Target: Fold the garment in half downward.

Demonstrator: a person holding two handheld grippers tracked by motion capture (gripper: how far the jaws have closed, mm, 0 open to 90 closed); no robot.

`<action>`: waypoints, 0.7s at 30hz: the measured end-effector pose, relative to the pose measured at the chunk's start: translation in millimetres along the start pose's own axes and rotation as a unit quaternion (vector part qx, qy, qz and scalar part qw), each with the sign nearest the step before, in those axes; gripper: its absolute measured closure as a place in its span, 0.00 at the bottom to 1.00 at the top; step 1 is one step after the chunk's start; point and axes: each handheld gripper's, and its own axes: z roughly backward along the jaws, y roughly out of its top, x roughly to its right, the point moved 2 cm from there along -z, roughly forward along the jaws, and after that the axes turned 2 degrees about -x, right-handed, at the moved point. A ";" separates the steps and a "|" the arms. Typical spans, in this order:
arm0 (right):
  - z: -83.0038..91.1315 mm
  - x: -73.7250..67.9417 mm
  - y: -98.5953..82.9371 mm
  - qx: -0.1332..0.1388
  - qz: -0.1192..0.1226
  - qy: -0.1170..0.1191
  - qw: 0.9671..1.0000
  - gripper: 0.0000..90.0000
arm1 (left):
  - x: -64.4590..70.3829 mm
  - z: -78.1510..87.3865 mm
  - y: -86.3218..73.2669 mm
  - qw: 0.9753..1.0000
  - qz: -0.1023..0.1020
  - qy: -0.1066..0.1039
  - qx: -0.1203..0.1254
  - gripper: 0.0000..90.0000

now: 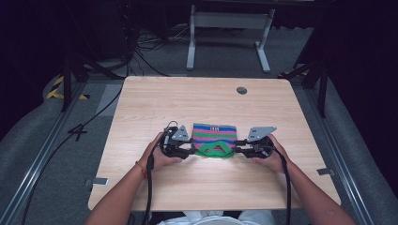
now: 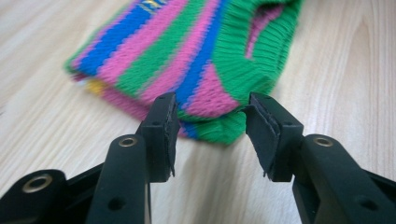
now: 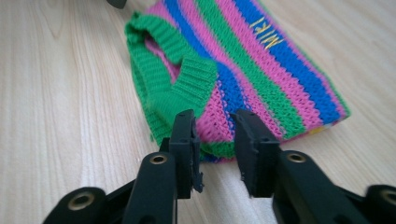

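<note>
At table centre, toward 6 o'clock, striped knit garment [image 1: 213, 138] lies flat on wooden table [image 1: 197, 101]; left gripper [image 1: 190, 152] at its 9 o'clock corner, right gripper [image 1: 238, 150] at 3 o'clock, both jaws spread, straddling the near corners.

Lab: floor rails [image 1: 37, 154], trailing cables [image 1: 145, 51]

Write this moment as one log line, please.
left claw: open at sweater corner | right claw: open at other corner | sweater: flat on table
</note>
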 end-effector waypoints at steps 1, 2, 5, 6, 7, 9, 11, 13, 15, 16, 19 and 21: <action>2.2 0.3 0.4 0.003 0.000 -0.005 1.000 0.76 | -1.8 1.5 -1.2 1.000 0.004 0.004 0.001 0.63; 2.2 0.3 0.4 0.003 0.000 -0.005 1.000 0.76 | -1.8 1.5 -1.2 1.000 0.004 0.004 0.001 0.63; 2.4 0.0 1.0 0.000 0.002 -0.012 1.000 0.75 | -0.3 0.4 -0.2 1.000 -0.003 0.003 -0.010 0.63; 2.2 -0.5 1.3 -0.001 0.002 -0.013 1.000 0.74 | 0.7 -0.3 0.6 1.000 -0.006 0.005 -0.014 0.63; 2.2 -0.2 1.6 -0.004 0.002 -0.020 1.000 0.73 | 1.7 -0.7 1.4 1.000 -0.009 0.008 -0.018 0.59; 2.4 -0.5 1.8 -0.006 0.001 -0.021 1.000 0.71 | 2.6 0.0 2.7 1.000 -0.013 0.010 -0.020 0.58; 3.4 -0.6 2.4 -0.009 -0.002 -0.030 1.000 0.68 | 3.2 1.8 5.0 0.999 -0.013 0.020 -0.028 0.54; 7.6 -0.3 4.1 -0.017 -0.009 -0.036 0.999 0.63 | 3.1 3.7 5.7 0.999 -0.011 0.018 -0.033 0.49; 9.4 0.0 4.7 -0.020 -0.009 -0.039 0.999 0.62 | 2.9 8.3 6.7 0.999 -0.008 0.016 -0.038 0.47; 14.4 -0.1 5.8 -0.027 -0.009 -0.047 0.998 0.59 | 2.9 10.8 6.6 0.999 -0.010 0.028 -0.046 0.44; 22.7 -0.3 3.4 -0.038 -0.014 -0.060 0.997 0.56 | 3.8 23.6 4.3 0.997 -0.008 0.046 -0.060 0.40; 25.4 -0.4 2.3 -0.039 -0.013 -0.061 0.997 0.56 | 4.8 28.2 2.6 0.996 -0.011 0.050 -0.068 0.38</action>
